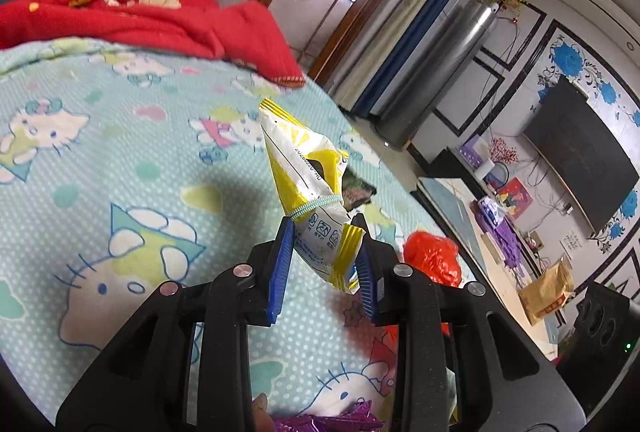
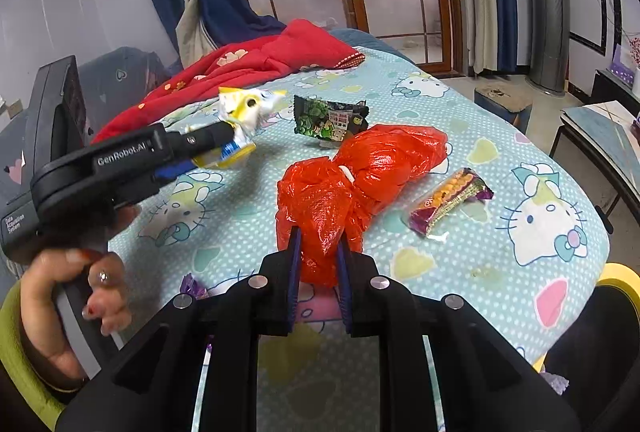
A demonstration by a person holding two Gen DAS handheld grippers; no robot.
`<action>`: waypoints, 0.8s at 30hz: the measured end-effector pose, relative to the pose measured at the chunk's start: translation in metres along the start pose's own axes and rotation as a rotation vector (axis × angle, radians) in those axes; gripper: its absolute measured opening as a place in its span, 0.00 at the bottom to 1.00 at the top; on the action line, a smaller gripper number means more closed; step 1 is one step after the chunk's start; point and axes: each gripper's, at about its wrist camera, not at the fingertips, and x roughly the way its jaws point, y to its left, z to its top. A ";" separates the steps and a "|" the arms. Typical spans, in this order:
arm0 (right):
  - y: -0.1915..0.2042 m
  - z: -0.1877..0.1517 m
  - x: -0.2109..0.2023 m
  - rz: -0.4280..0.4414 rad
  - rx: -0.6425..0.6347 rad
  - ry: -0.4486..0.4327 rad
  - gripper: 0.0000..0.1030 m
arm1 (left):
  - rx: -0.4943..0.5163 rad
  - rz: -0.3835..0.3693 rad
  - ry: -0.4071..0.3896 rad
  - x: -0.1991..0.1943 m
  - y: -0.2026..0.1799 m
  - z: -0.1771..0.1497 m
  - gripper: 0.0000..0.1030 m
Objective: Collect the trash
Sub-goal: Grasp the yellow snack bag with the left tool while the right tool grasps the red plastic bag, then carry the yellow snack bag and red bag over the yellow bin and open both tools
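Left gripper [image 1: 324,252] clamped yellow wrapper [image 1: 312,175] above the bedsheet [image 1: 120,151], right gripper [image 2: 318,260] pinched red bag [image 2: 360,175] lying there; thin plastic could slip or tear on lifting.

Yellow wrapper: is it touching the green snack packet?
Apart. The right wrist view shows the yellow wrapper, clamped in the left hand-held gripper, with patterned sheet visible between it and the green packet.
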 end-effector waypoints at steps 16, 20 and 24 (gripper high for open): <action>0.003 0.002 -0.033 -0.023 -0.019 -0.063 0.16 | 0.077 -0.040 -0.056 -0.018 -0.025 0.004 0.22; 0.000 0.001 -0.041 -0.038 -0.022 -0.074 0.16 | 0.094 -0.056 -0.065 -0.022 -0.031 0.004 0.22; -0.007 0.001 -0.048 -0.054 -0.015 -0.079 0.16 | 0.107 -0.075 -0.068 -0.026 -0.040 0.001 0.22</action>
